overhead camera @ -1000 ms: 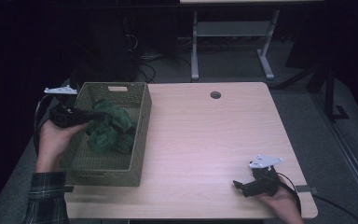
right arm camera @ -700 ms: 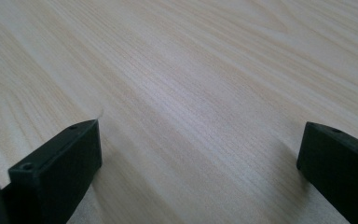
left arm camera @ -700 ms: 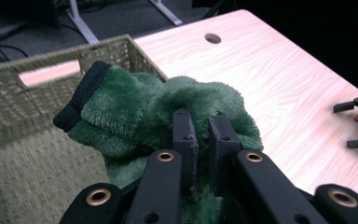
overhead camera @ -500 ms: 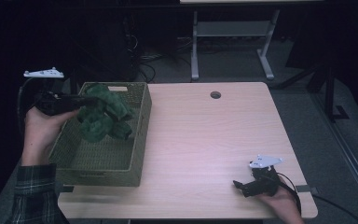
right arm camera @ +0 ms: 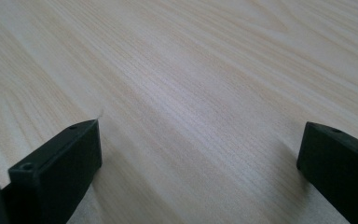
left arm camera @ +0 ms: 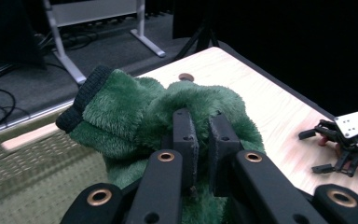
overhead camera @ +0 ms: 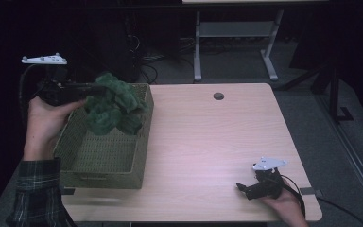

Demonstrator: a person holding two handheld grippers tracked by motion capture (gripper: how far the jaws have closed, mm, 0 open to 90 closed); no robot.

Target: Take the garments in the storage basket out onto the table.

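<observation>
The left gripper [left arm camera: 204,140] pinches a fold of the green fleece garment [overhead camera: 112,109] above the woven basket [overhead camera: 123,161] at the table's left edge; hanging fabric could snag the rim. The right gripper [overhead camera: 256,185] rests wide open, empty, near the table's front right corner.

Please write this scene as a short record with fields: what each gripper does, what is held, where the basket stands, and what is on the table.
left gripper: shut on the green fleece garment, held in the air over the basket
green fleece garment: fluffy, bunched, with a dark knitted cuff; hangs from the jaws
basket: woven, olive green, rectangular, on the left part of the table; what it holds under the garment cannot be told
right gripper: open, holds nothing, rests low at the near right corner of the table
table: light wood, with a round hole near the far edge
</observation>
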